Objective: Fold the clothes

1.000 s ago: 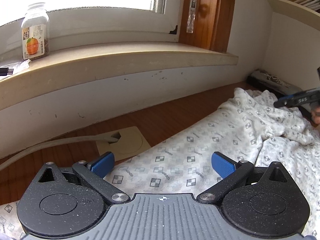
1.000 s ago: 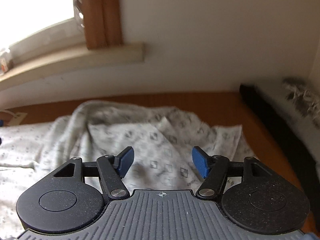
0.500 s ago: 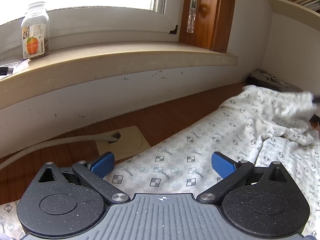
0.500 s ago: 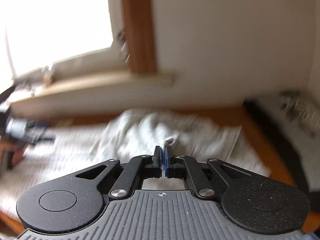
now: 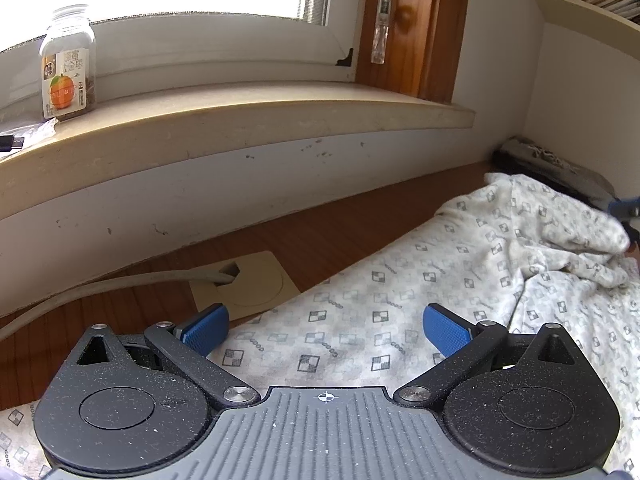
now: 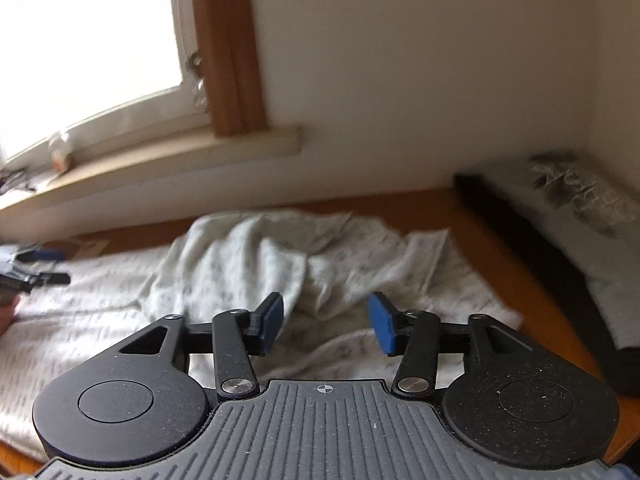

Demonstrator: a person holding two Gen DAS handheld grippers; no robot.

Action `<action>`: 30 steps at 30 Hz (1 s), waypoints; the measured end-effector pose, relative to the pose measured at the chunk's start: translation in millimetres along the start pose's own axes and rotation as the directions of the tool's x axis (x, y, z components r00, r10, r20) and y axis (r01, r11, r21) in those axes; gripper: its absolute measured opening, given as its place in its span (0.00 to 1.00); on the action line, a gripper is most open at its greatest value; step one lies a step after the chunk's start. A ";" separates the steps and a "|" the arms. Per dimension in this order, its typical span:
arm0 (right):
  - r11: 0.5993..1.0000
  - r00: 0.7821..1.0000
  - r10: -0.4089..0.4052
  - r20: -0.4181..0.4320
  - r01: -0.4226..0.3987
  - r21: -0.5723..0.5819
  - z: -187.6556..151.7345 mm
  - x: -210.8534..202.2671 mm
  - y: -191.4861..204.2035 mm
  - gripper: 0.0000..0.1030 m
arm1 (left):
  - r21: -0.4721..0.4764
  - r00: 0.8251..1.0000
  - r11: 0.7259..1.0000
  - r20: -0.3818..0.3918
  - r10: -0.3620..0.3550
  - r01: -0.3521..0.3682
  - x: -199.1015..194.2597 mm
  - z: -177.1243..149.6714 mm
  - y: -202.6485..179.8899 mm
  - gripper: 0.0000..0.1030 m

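Observation:
A white garment with a small grey checker print (image 5: 400, 312) lies spread on the brown wooden table. In the right wrist view the garment (image 6: 248, 264) has a flap folded over into a rumpled heap at its middle. My left gripper (image 5: 326, 330) is open and empty, low over the flat left part of the garment. My right gripper (image 6: 326, 322) is open and empty, just above the near edge of the heap. The right gripper's blue tip (image 5: 622, 208) shows at the far right of the left wrist view. The left gripper (image 6: 36, 268) shows at the left edge of the right wrist view.
A window sill (image 5: 240, 116) runs along the wall behind the table, with a glass jar (image 5: 68, 64) on it. A beige cable (image 5: 120, 284) enters a beige grommet plate (image 5: 252, 280) in the table. A dark flat object (image 6: 560, 256) lies along the right wall.
My right gripper shut on the garment's edge, carried it left over the middle, and has now opened and let it go. The left gripper has stayed still and open.

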State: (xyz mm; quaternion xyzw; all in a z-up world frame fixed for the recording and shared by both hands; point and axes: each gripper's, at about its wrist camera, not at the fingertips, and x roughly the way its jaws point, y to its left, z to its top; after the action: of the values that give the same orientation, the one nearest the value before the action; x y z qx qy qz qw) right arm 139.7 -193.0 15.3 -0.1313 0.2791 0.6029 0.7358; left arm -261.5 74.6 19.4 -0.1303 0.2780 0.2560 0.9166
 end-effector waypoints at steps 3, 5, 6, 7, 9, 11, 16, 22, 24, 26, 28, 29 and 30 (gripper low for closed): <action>0.995 0.994 0.097 -0.054 -0.097 0.002 -7.2 15.3 6.6 0.47 | -0.003 1.000 1.000 0.000 -0.002 0.002 -0.2 -0.3 0.9 1.00; 0.990 0.988 0.138 -0.067 -0.139 -0.005 -5.8 25.5 17.5 0.47 | -0.002 1.000 1.000 0.000 -0.002 0.002 -0.3 -0.3 0.5 1.00; 0.987 0.985 0.159 -0.072 -0.160 -0.011 -4.0 31.2 23.9 0.46 | -0.001 1.000 1.000 -0.001 -0.002 0.002 -0.3 -0.4 0.3 1.00; 0.985 0.983 0.171 -0.073 -0.173 -0.023 -1.1 36.4 31.9 0.43 | -0.002 1.000 1.000 0.000 -0.003 0.003 -0.3 -0.4 0.5 1.00; 0.985 0.986 0.160 -0.051 -0.163 -0.061 9.8 44.2 49.7 0.07 | -0.006 1.000 1.000 -0.001 -0.005 0.005 -0.2 -0.5 1.0 1.00; 0.984 0.987 0.158 -0.009 -0.158 -0.078 27.3 49.9 64.3 0.07 | -0.009 1.000 1.000 -0.002 -0.007 0.007 0.0 -0.5 1.4 1.00; 0.987 0.984 0.143 0.106 -0.134 -0.086 81.5 70.0 86.4 0.07 | -0.009 1.000 1.000 -0.003 -0.005 0.005 0.0 -0.7 0.2 1.00; 0.993 0.990 0.104 0.099 -0.096 -0.075 92.2 80.6 82.2 0.40 | -0.011 1.000 1.000 -0.006 -0.009 0.009 0.7 -0.9 1.1 1.00; 0.995 0.991 0.088 0.100 -0.082 -0.063 83.0 70.1 69.8 0.45 | -0.013 1.000 1.000 -0.008 -0.011 0.010 1.0 -1.1 1.0 1.00; 0.998 0.994 0.044 0.103 -0.039 -0.051 69.9 57.2 54.4 0.51 | -0.014 1.000 1.000 -0.009 -0.012 0.012 1.1 -1.4 0.9 1.00; 0.999 0.996 -0.014 0.085 0.018 -0.047 54.9 46.3 38.3 0.54 | -0.015 1.000 1.000 -0.009 -0.011 0.011 1.1 -1.4 0.6 1.00; 0.998 0.997 -0.037 0.066 0.040 -0.038 46.9 42.2 29.1 0.57 | -0.015 1.000 1.000 -0.009 -0.011 0.011 1.1 -1.4 0.5 1.00; 0.998 0.998 -0.050 0.037 0.051 -0.023 38.4 40.2 19.9 0.60 | -0.015 1.000 1.000 -0.009 -0.010 0.010 1.1 -1.4 0.3 1.00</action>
State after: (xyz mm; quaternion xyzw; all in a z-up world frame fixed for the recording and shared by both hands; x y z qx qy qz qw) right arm 135.0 -135.2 26.4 -0.1362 0.2548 0.5897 0.7542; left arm -261.4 74.7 17.6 -0.1395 0.2796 0.2527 0.9157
